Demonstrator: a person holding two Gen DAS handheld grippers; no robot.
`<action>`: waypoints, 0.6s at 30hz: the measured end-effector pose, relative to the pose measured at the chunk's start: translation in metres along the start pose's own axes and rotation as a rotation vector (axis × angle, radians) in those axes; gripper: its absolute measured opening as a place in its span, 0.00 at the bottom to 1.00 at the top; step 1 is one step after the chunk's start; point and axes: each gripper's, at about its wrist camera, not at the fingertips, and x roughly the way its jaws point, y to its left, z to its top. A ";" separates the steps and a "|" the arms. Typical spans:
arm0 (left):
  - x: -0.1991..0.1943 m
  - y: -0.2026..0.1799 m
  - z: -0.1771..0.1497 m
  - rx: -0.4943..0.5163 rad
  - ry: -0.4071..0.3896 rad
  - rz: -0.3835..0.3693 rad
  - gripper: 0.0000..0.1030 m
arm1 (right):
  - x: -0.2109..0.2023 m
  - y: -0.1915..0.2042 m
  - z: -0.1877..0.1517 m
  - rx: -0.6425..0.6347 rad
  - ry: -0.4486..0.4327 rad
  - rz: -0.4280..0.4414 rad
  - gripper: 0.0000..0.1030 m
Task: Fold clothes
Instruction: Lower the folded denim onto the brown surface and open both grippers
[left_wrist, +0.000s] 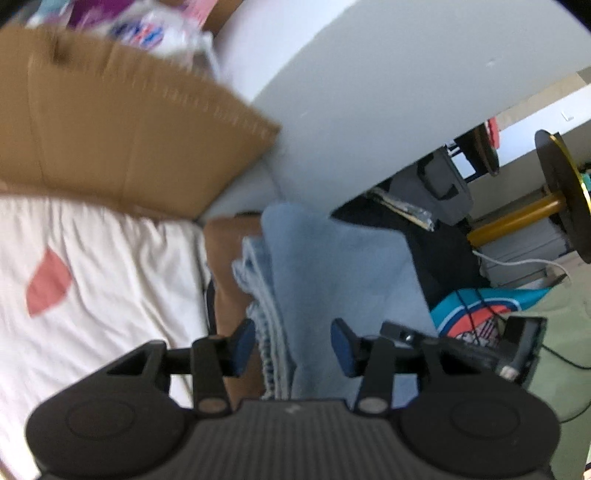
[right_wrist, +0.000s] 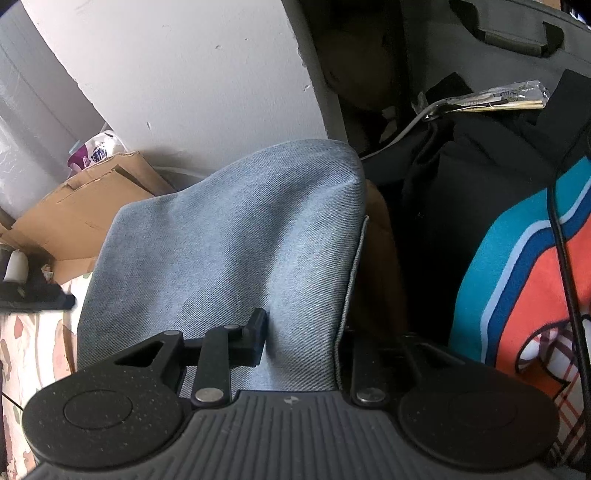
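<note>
A folded light-blue denim garment (left_wrist: 332, 266) lies on a pile of clothes, over a brown garment (left_wrist: 225, 266). My left gripper (left_wrist: 293, 343) hovers above the denim's layered edge. Its blue pads (left_wrist: 243, 347) stand apart and do not press on the cloth. In the right wrist view the denim garment (right_wrist: 236, 240) rises in a hump straight ahead of my right gripper (right_wrist: 301, 332). A fold of it lies between the jaws. The left finger (right_wrist: 255, 338) stands just clear of the cloth, and the right finger is hidden under the hem.
A cardboard box (left_wrist: 129, 140) stands at the back left against a white wall (left_wrist: 369, 92). A white sheet with a pink patch (left_wrist: 103, 277) covers the left. Black fabric (right_wrist: 461, 203), a teal-and-orange cloth (right_wrist: 517, 277) and cables crowd the right.
</note>
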 end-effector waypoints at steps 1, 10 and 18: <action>-0.003 -0.006 0.004 0.013 -0.002 -0.009 0.46 | 0.000 0.000 0.000 0.000 0.000 -0.001 0.29; 0.030 -0.048 0.006 0.110 0.069 -0.040 0.44 | 0.001 0.003 0.002 -0.006 0.003 -0.011 0.30; 0.075 -0.047 -0.006 0.148 0.131 0.058 0.27 | 0.001 -0.001 0.001 -0.008 -0.003 -0.001 0.30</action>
